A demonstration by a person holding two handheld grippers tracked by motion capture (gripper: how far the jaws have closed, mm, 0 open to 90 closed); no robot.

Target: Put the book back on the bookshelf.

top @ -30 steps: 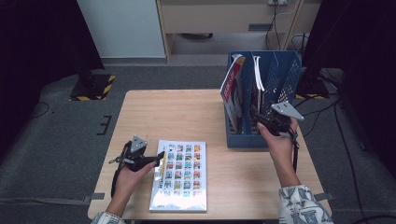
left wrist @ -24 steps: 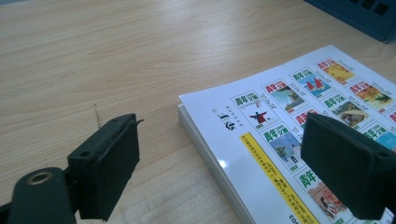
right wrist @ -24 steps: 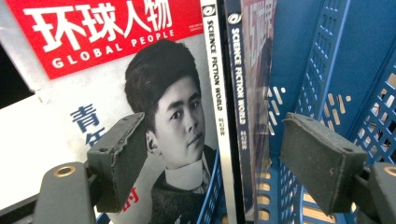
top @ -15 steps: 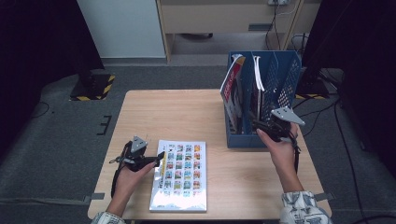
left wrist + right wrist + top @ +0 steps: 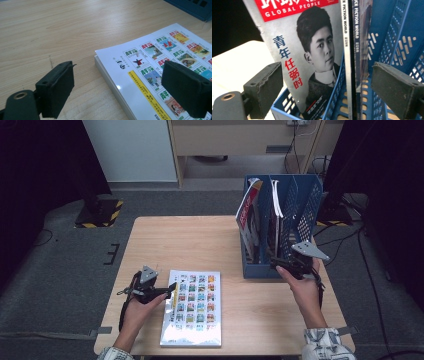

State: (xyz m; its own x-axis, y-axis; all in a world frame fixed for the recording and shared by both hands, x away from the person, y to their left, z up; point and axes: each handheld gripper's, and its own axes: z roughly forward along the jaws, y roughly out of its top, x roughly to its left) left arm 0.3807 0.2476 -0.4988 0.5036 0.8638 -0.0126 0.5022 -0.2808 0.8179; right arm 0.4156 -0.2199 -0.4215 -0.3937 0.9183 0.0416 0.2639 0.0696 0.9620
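Observation:
A magazine with a grid of small cover pictures [image 5: 192, 307] [image 5: 160, 65] lies flat near the table's front edge. My left gripper [image 5: 171, 290] [image 5: 120, 92] stands open at its left edge, one jaw over the bare wood and the other over the cover. A blue file rack [image 5: 300, 210] [image 5: 387, 27] stands at the right. It holds a red-headed magazine with a portrait [image 5: 248, 212] [image 5: 307, 57] and a second one with a white spine [image 5: 346, 50]. My right gripper [image 5: 275, 263] [image 5: 328, 82] faces the rack's front; its jaws have just been opening and grip nothing.
The wooden table [image 5: 200, 240] has bare room at its middle and back left. A yellow-and-black striped base [image 5: 100, 212] sits on the grey floor to the left. Cables [image 5: 345, 240] trail on the floor right of the rack. A cabinet [image 5: 240, 140] stands behind.
My right hand has drawn back a little from the rack toward the person. The left hand and the flat magazine have stayed put.

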